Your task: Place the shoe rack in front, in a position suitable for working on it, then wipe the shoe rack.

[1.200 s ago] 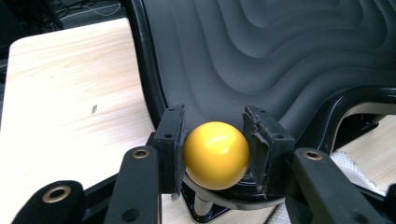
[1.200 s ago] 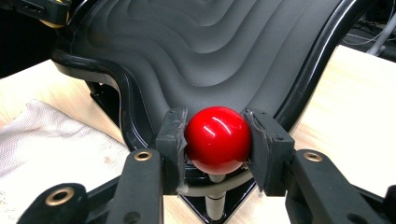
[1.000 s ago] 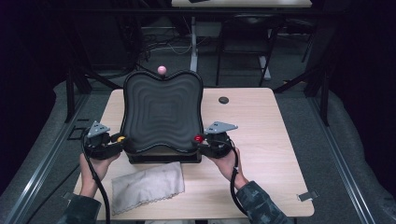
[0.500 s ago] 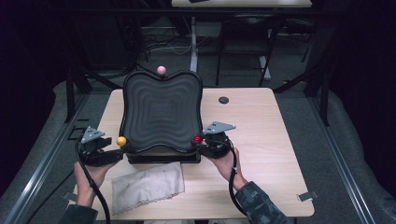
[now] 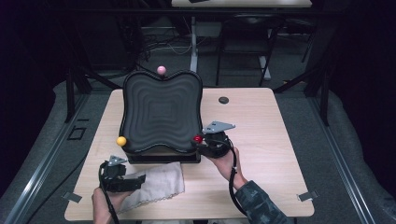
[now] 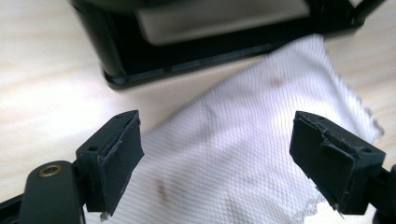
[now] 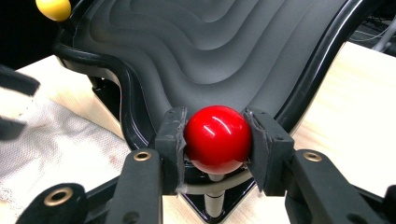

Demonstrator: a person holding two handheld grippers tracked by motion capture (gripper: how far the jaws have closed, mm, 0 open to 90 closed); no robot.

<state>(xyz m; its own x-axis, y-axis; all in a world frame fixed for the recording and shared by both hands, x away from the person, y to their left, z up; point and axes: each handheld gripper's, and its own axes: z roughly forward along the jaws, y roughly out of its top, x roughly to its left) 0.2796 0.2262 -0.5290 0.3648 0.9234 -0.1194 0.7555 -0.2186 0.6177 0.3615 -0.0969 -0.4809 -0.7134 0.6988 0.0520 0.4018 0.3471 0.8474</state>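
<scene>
From above, your right gripper pinches the red ball at the near right corner of the black wavy board on the bench, while your left gripper sits over the white cloth just in front of the board. In the left gripper view, your jaws have just been opening and stand wide apart above the cloth, touching nothing. In the right gripper view, your pads squeeze the red ball from both sides, and a yellow ball sits at the board's far corner.

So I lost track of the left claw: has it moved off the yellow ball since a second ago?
Yes. The left claw has left the yellow ball and come toward the table's near edge, over the white cloth, its jaws just opened with nothing between them.
</scene>
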